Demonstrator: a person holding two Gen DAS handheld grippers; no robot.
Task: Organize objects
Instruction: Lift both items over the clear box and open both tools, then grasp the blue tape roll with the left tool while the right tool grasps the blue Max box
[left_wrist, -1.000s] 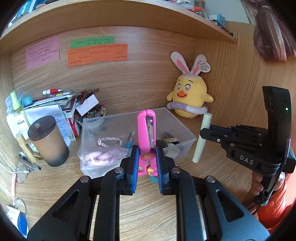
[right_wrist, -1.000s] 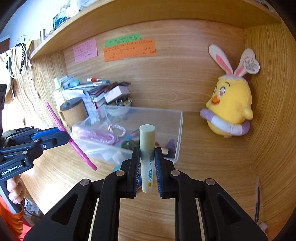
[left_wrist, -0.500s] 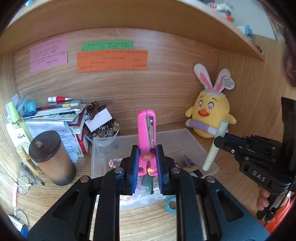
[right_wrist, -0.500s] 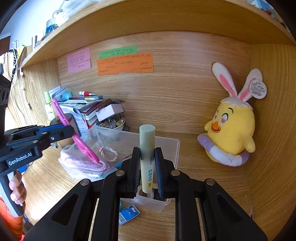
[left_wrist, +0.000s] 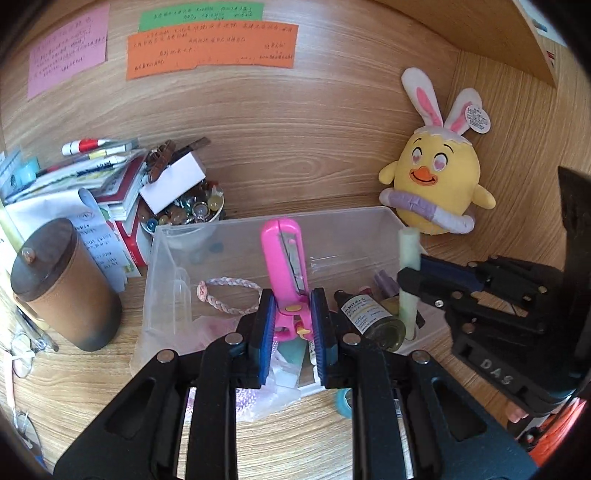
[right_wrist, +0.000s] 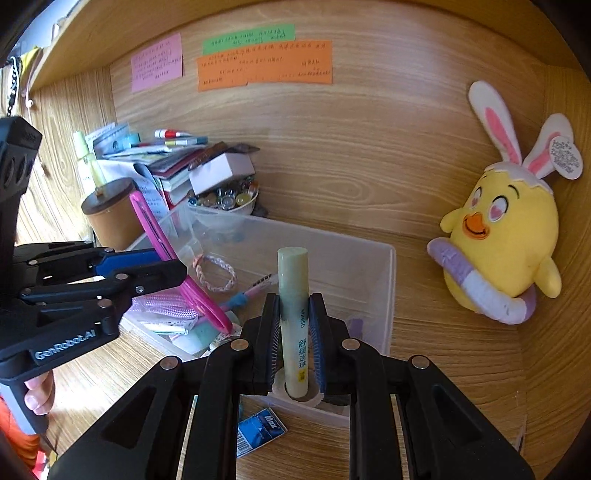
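My left gripper (left_wrist: 291, 314) is shut on pink scissors (left_wrist: 284, 258), held upright above the clear plastic box (left_wrist: 166, 258). The scissors also show in the right wrist view (right_wrist: 159, 236), slanting over the box (right_wrist: 384, 280). My right gripper (right_wrist: 293, 317) is shut on a pale green tube (right_wrist: 293, 295), upright over the box's near right corner. The tube also shows in the left wrist view (left_wrist: 408, 258). Inside the box lie a braided bracelet (left_wrist: 229, 291), a small brown bottle (left_wrist: 369, 317) and pink cord (right_wrist: 162, 306).
A yellow chick plush (left_wrist: 436, 188) leans in the back right corner. A brown lidded canister (left_wrist: 62, 284), stacked books and papers (left_wrist: 92, 177) and a bowl of glass beads (left_wrist: 188, 210) stand left of the box. A blue packet (right_wrist: 260, 430) lies on the desk in front.
Both grippers have moved forward and lower over the box, still holding the scissors and the tube. The box and its contents look closer in both views.
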